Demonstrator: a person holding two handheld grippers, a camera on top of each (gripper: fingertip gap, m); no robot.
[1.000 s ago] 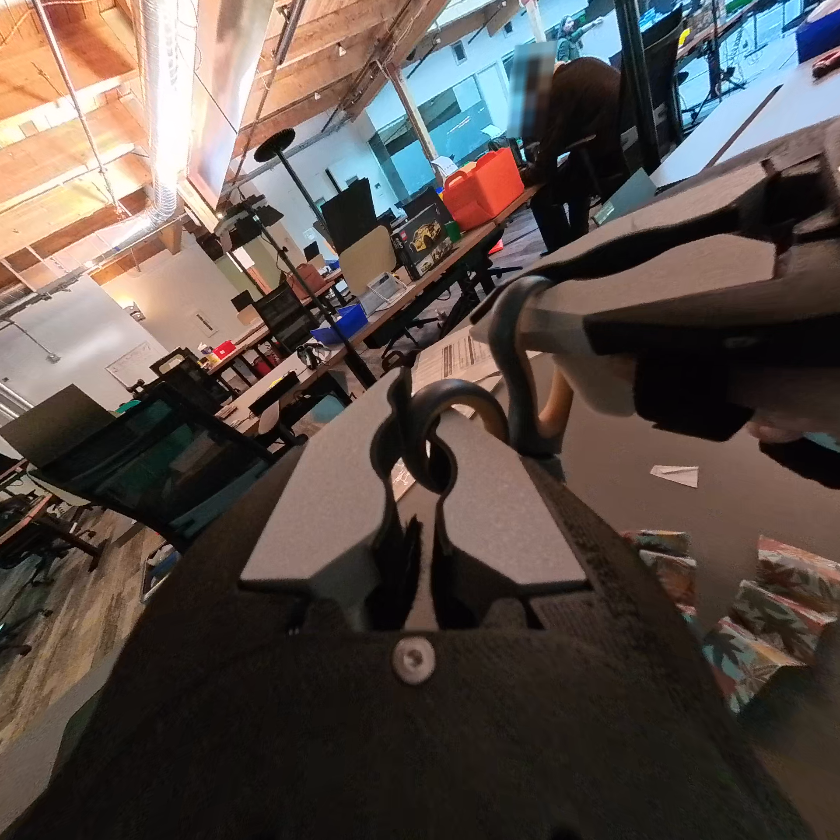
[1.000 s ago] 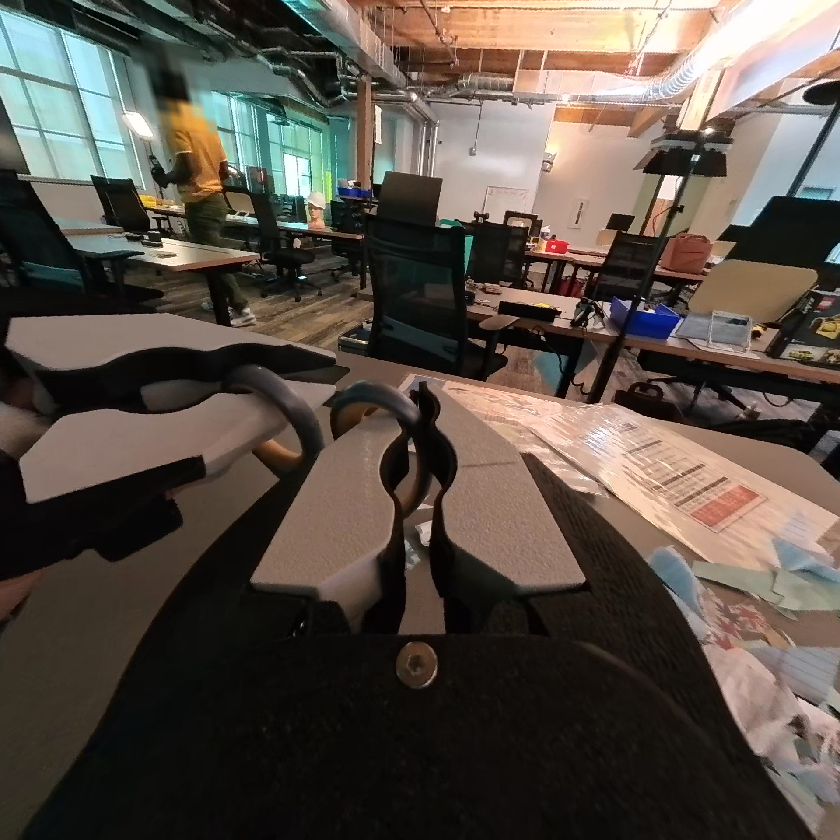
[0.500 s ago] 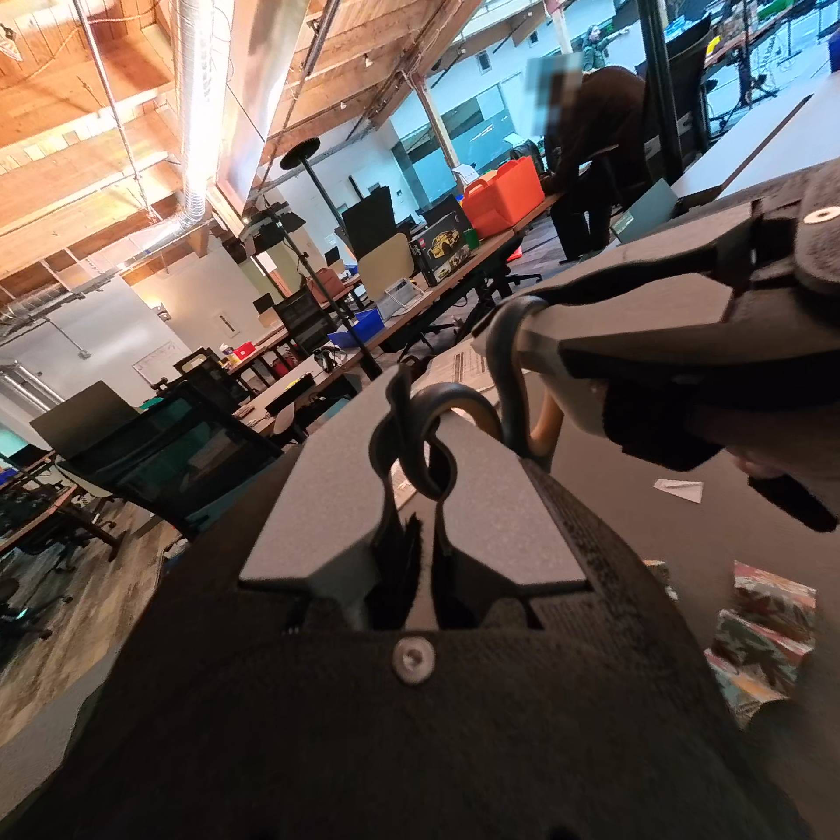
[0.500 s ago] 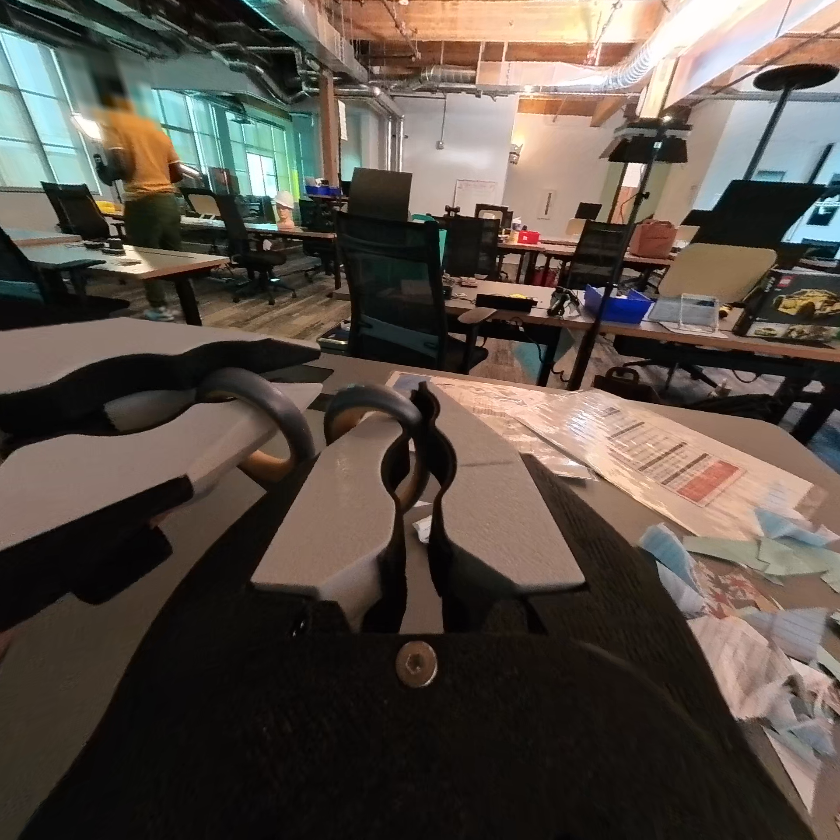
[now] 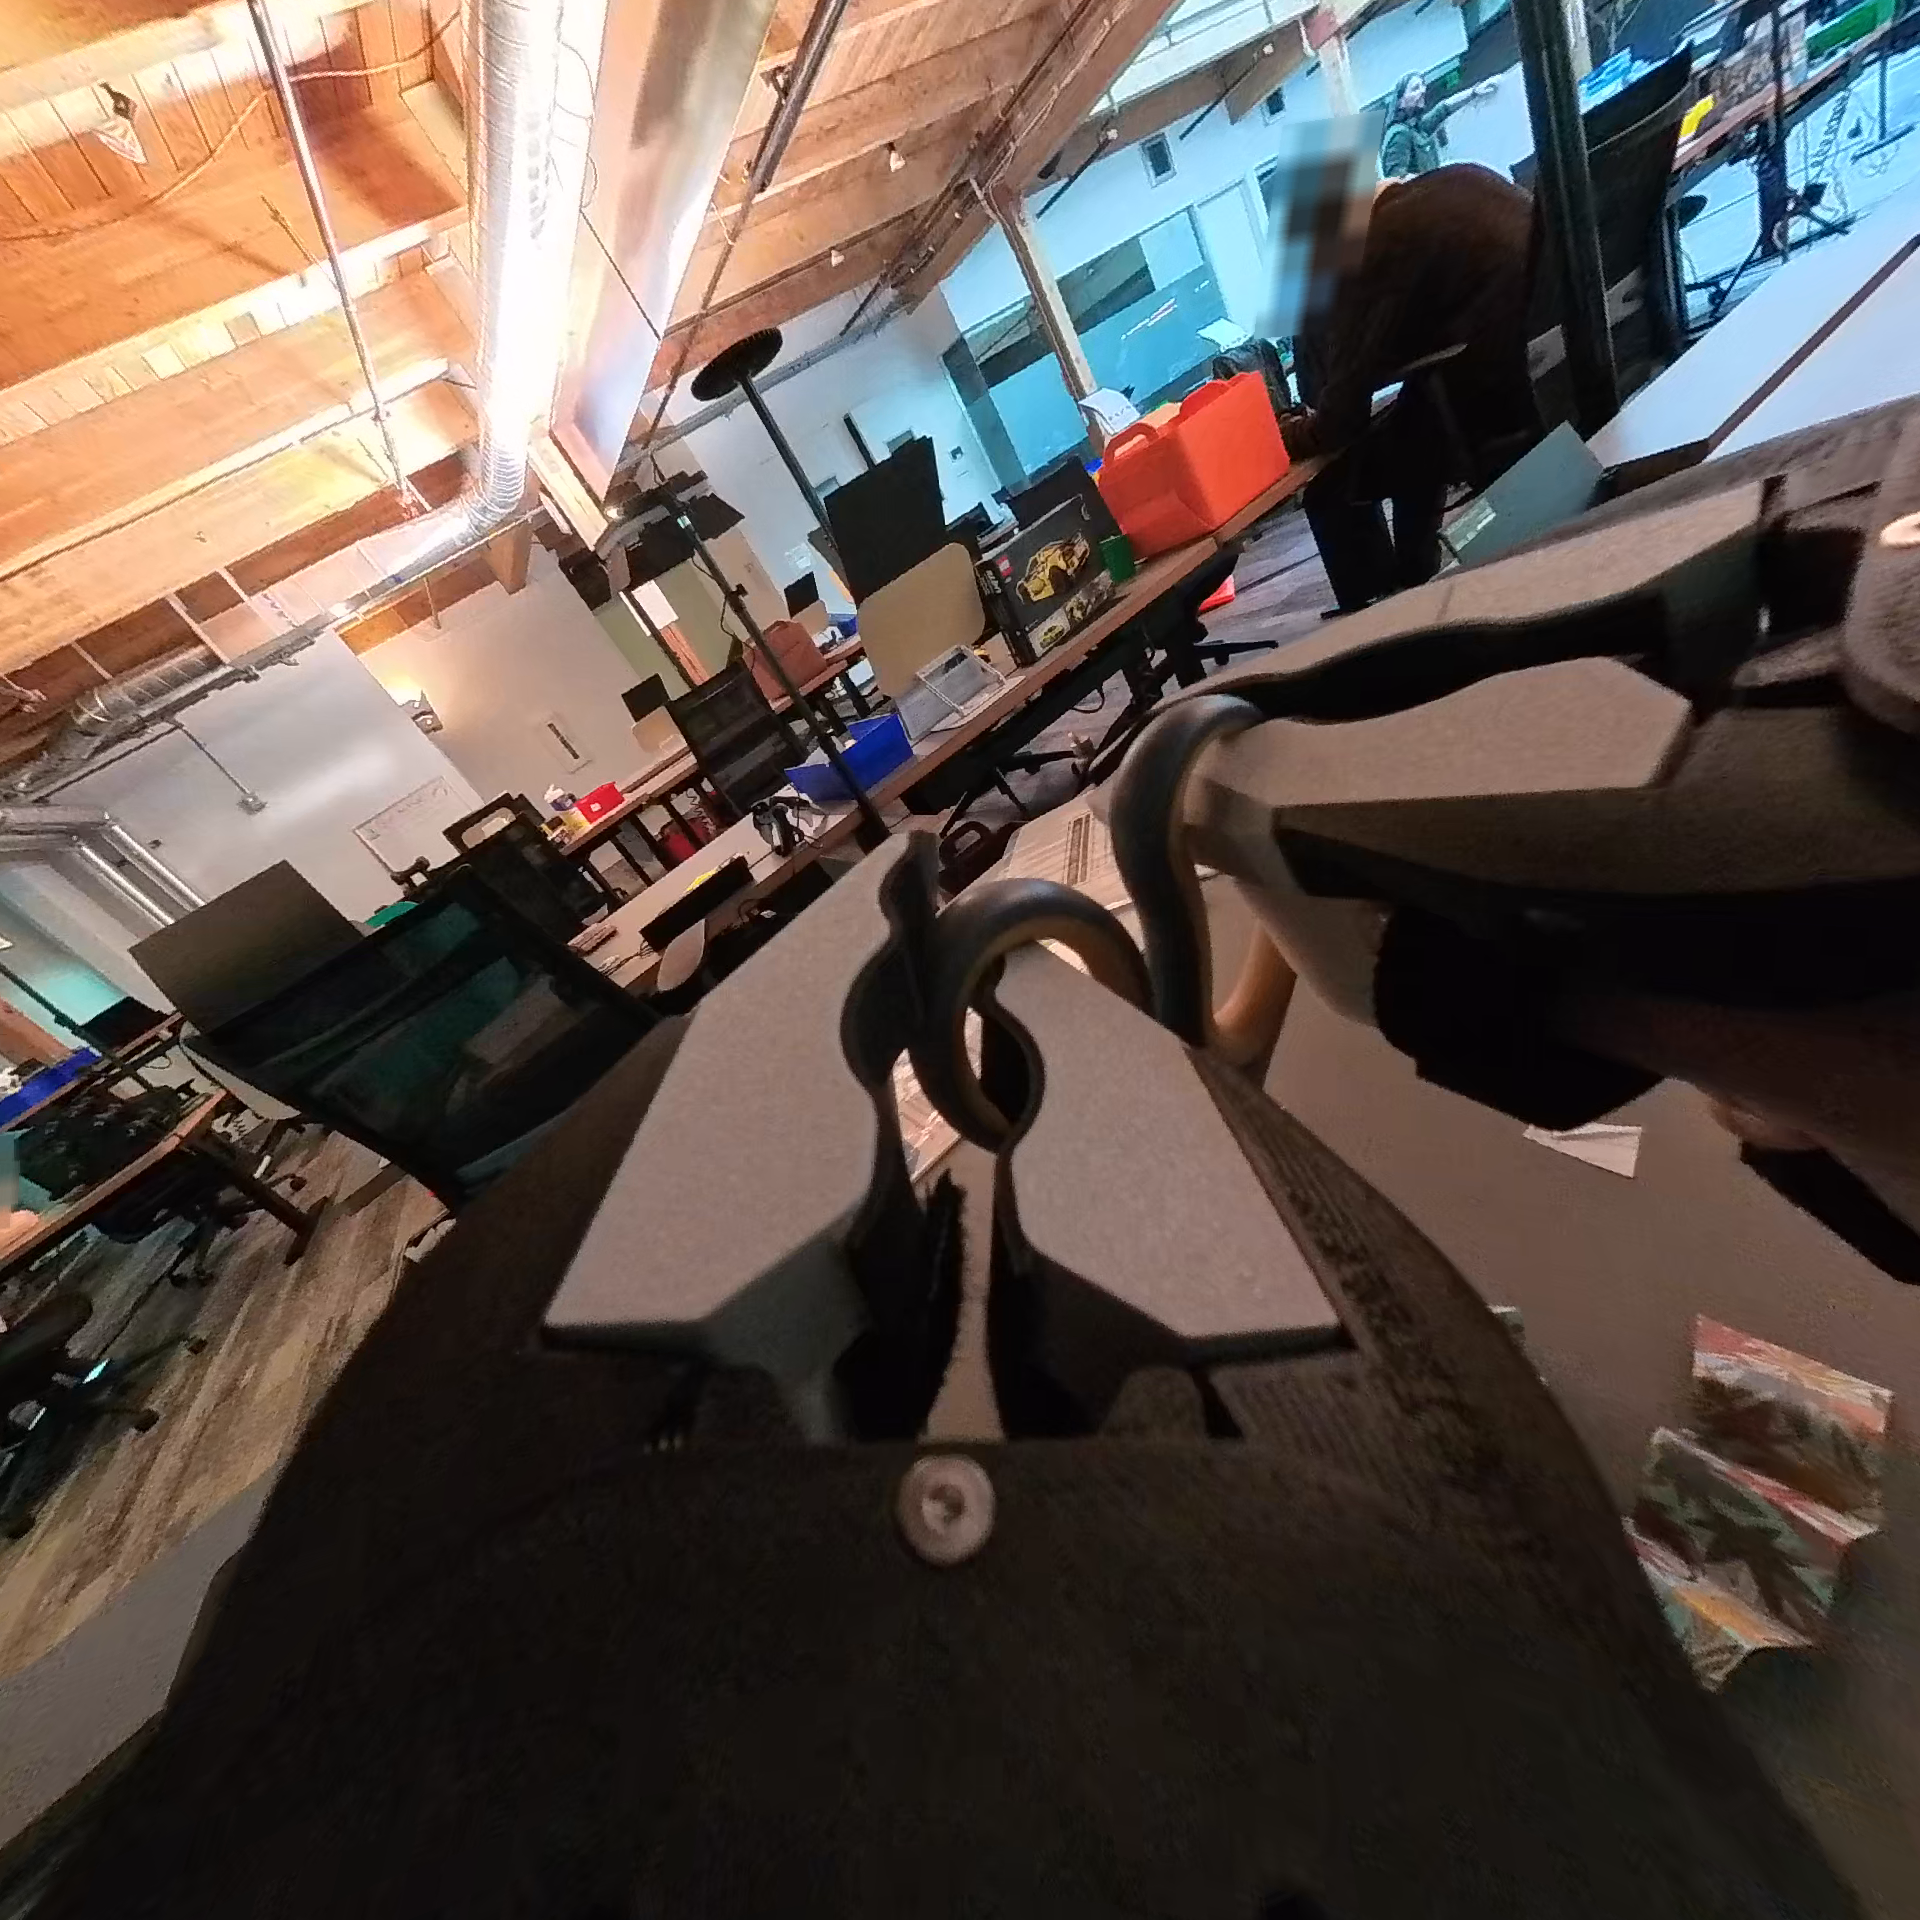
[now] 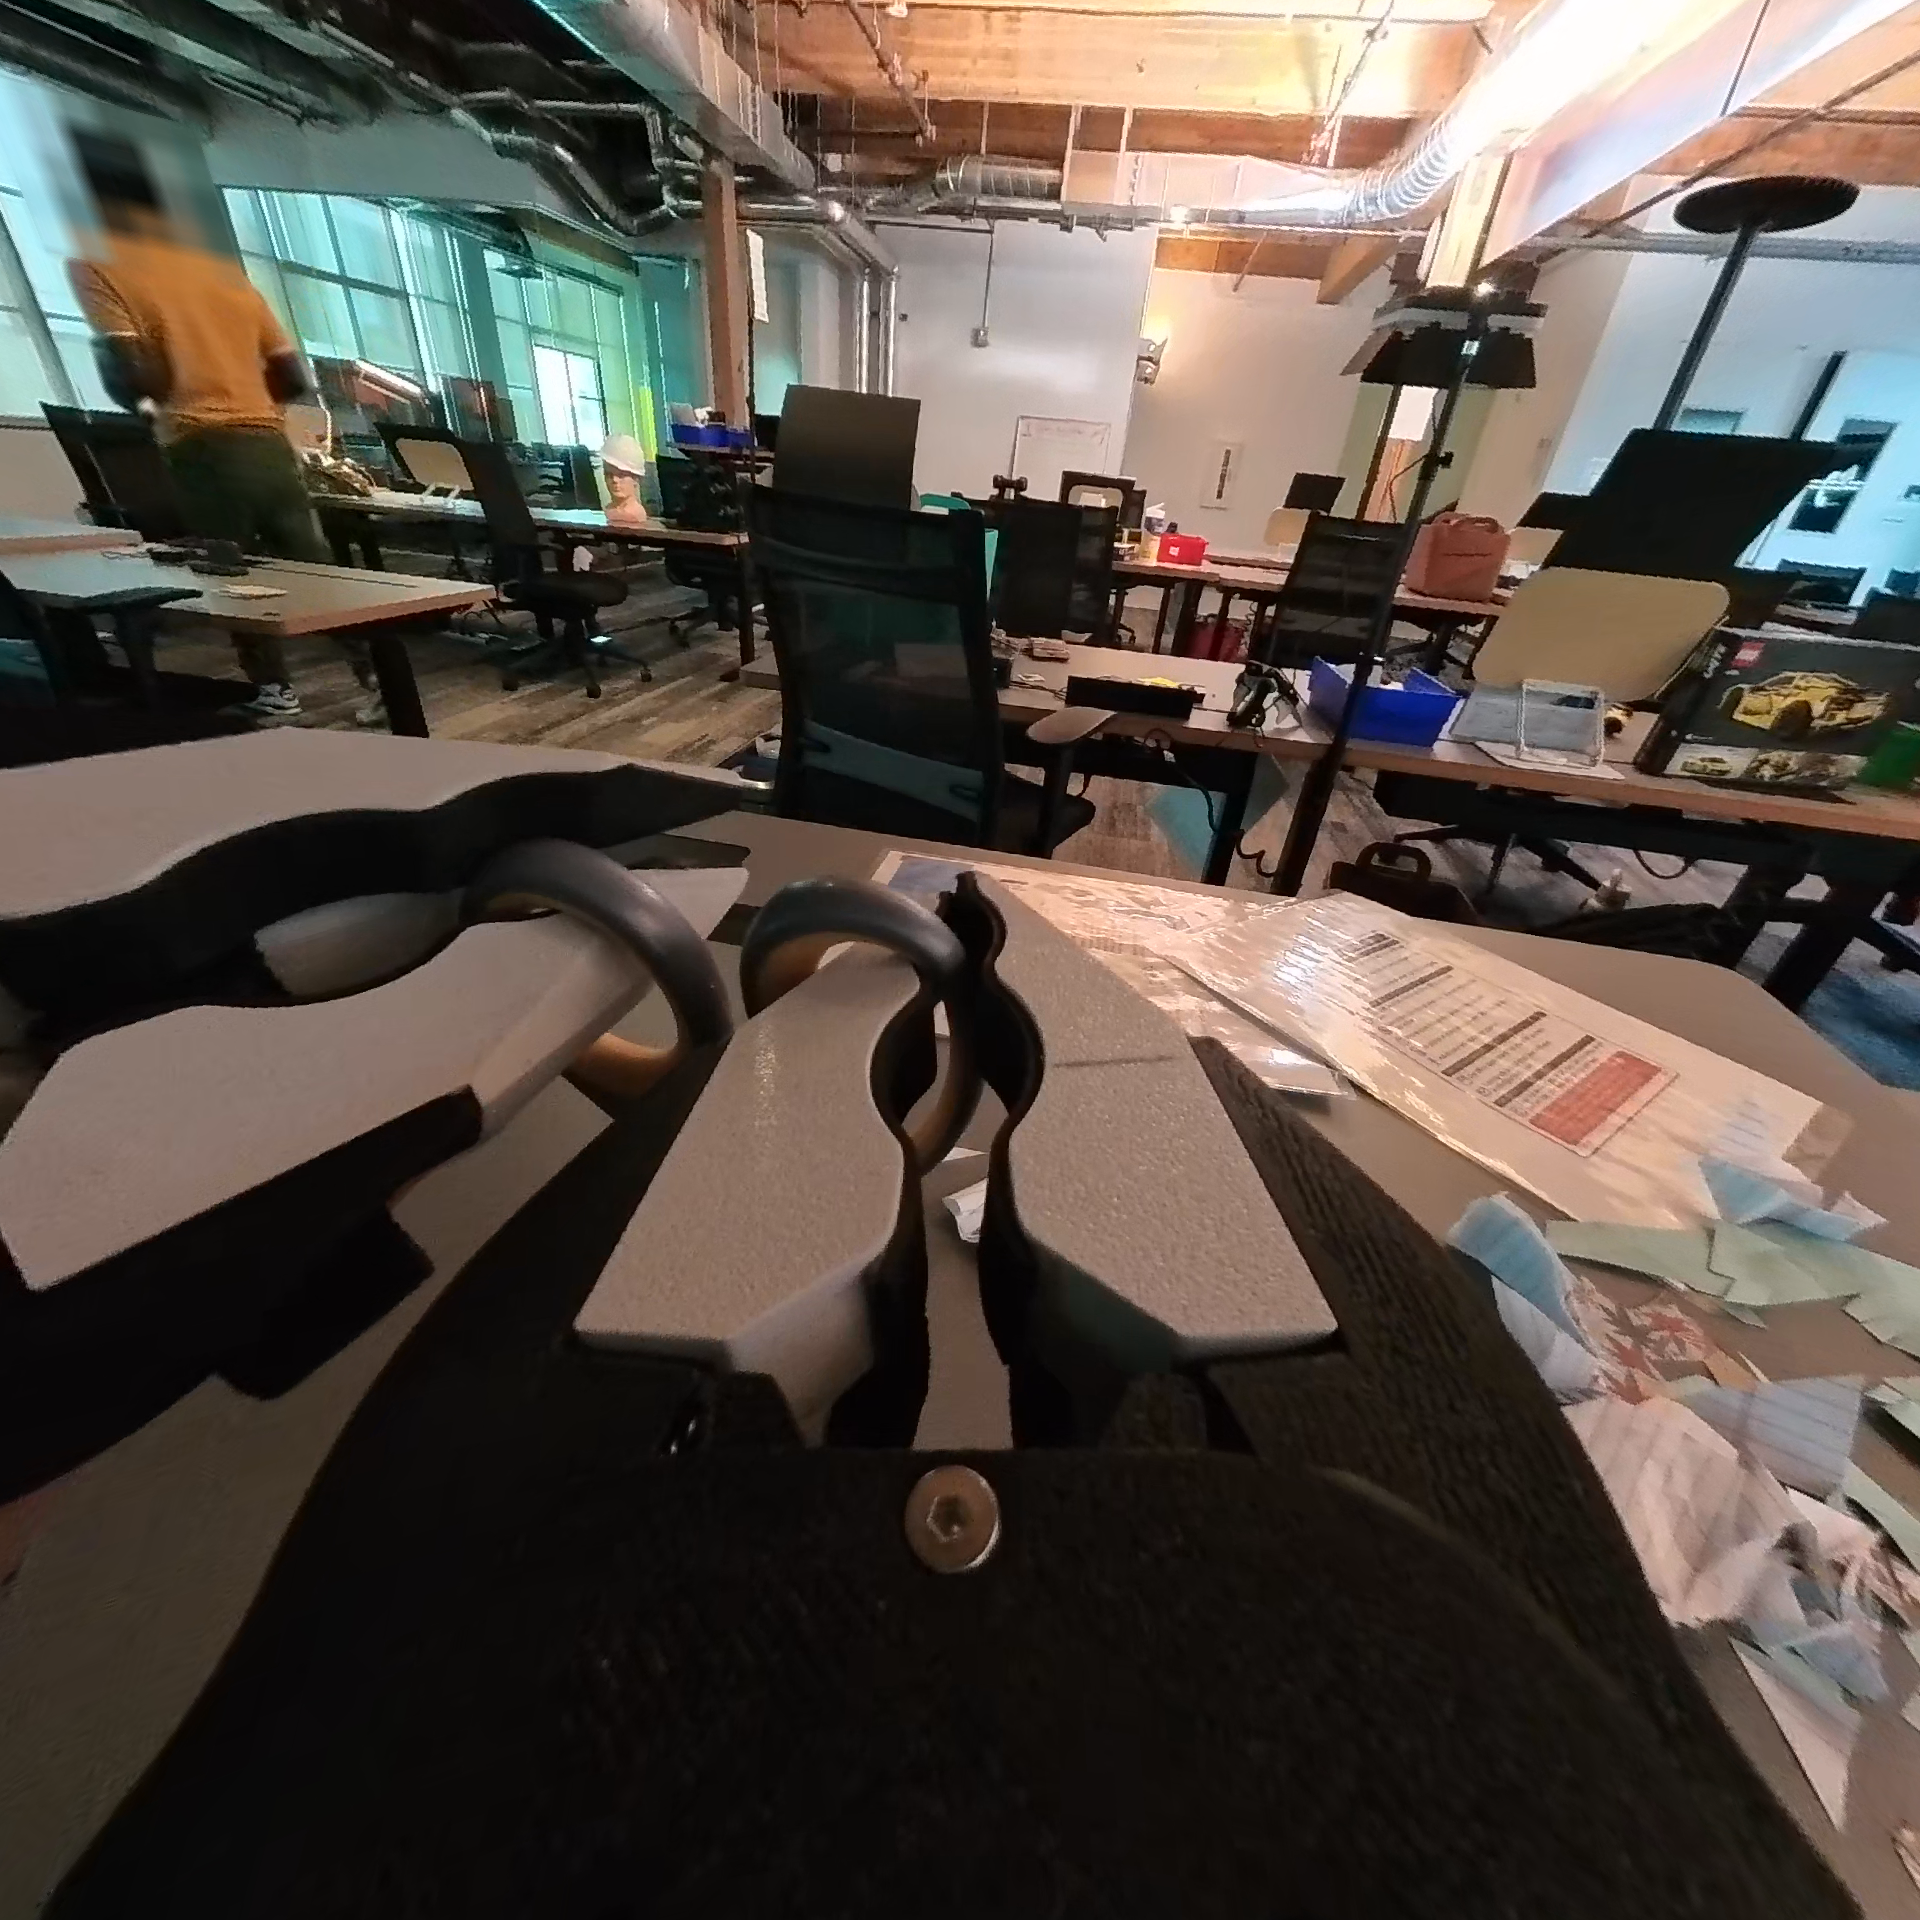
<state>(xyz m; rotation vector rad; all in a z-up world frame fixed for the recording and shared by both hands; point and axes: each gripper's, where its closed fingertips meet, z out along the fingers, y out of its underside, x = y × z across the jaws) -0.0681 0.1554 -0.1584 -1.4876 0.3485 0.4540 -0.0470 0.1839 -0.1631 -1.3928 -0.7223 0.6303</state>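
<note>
Open office: wood-beam ceiling, windows at 10 o'clock, black mesh chair at 12, white wall, wood floor.

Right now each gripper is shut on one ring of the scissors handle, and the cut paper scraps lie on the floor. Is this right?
Not quite. The paper scraps lie on the grey table, not the floor; the right wrist view shows it. The rest holds: the left gripper and the right gripper are each shut on one ring of the scissors handle.
</note>
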